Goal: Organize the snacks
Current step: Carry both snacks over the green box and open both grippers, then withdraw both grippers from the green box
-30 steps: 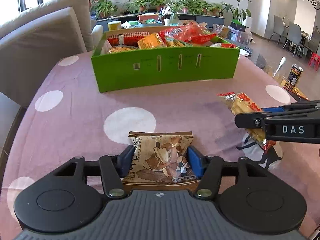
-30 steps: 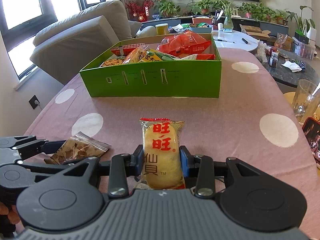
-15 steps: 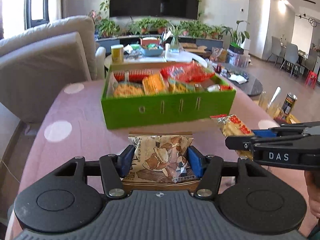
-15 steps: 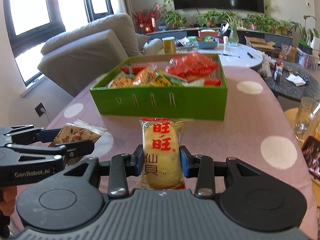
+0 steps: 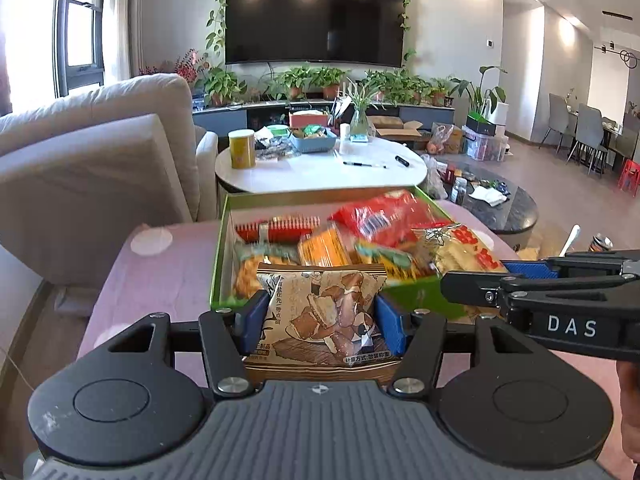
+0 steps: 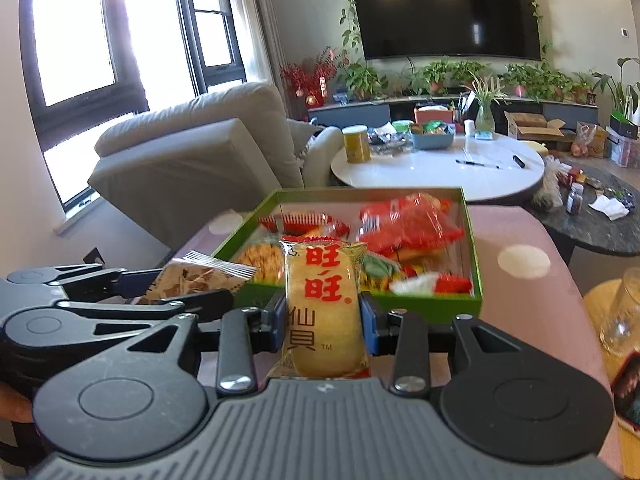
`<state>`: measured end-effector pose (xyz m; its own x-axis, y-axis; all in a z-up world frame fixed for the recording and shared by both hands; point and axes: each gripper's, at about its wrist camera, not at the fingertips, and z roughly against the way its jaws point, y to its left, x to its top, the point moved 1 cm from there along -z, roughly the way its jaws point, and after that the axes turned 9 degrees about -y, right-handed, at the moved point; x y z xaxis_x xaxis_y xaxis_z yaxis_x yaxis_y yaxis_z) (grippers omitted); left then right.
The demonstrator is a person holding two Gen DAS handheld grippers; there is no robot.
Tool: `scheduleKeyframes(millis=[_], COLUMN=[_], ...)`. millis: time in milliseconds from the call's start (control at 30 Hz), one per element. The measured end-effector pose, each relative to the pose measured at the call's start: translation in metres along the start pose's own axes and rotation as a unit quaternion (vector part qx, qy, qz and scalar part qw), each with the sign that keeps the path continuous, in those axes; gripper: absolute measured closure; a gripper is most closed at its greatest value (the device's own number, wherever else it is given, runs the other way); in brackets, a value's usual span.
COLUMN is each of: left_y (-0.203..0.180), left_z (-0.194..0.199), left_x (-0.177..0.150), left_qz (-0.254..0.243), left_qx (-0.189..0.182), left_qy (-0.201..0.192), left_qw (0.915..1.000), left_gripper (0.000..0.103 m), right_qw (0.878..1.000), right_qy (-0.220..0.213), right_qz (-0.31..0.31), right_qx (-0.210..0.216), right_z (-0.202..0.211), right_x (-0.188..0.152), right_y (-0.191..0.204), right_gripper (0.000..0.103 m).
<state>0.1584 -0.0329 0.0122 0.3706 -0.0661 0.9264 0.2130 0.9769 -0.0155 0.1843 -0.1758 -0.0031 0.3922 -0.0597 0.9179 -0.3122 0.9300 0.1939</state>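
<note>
While the left hand-held gripper [image 5: 320, 314] pinches a brown snack packet [image 5: 324, 316] at lower centre, the right hand-held gripper [image 6: 324, 320] pinches a yellow rice-cracker packet [image 6: 322, 308] before the green box [image 6: 424, 304].

The snack packets inside the green box [image 5: 224, 236] are motion-blurred in both views, so their print cannot be read. A brown snack packet [image 5: 324, 316] hides the box's near wall at 6 o'clock in the left wrist view, and its bottom edge disappears behind the left tool [image 5: 320, 316]. In the right wrist view a yellow rice cracker packet [image 6: 322, 312] covers the box's middle. A drinking glass [image 6: 624, 312] at 3 o'clock is cut off by the frame edge. Items on the far white table [image 6: 436, 172] are too small to identify.
</note>
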Motion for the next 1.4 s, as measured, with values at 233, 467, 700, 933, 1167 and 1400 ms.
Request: scheduleKeyframes(millis=[233, 467, 700, 933, 1167, 1400], left_y=[0.010, 0.016, 0.022, 0.034, 0.031, 0.029], left_z=[-0.033, -0.071, -0.105, -0.131, -0.135, -0.121], left_x=[0.017, 0.027, 0.023, 0.015, 0.013, 0.013], left_qz=[0.004, 0.007, 0.007, 0.027, 0.030, 0.024], left_qx=[0.007, 0.006, 0.000, 0.001, -0.006, -0.001], left_qy=[0.000, 0.003, 0.019, 0.035, 0.031, 0.024], left_qw=[1.0000, 1.0000, 0.9998, 0.9990, 0.9990, 0.9994], left_gripper=[0.049, 0.049, 0.049, 0.049, 0.046, 0.031], right_qw=[1.000, 1.000, 0.999, 0.998, 0.998, 0.997], right_qy=[-0.004, -0.009, 0.001, 0.015, 0.013, -0.007], right_qz=[-0.016, -0.024, -0.037, -0.038, -0.049, -0.068], right_qx=[0.004, -0.010, -0.024, -0.036, -0.042, -0.043], right_z=[-0.025, -0.054, -0.095, -0.116, -0.122, -0.101], right_x=[0.021, 0.037, 0.041, 0.036, 0.034, 0.039], right_y=[-0.007, -0.014, -0.018, -0.025, -0.028, -0.029], right_gripper=[0.049, 0.049, 0.049, 0.049, 0.044, 0.044])
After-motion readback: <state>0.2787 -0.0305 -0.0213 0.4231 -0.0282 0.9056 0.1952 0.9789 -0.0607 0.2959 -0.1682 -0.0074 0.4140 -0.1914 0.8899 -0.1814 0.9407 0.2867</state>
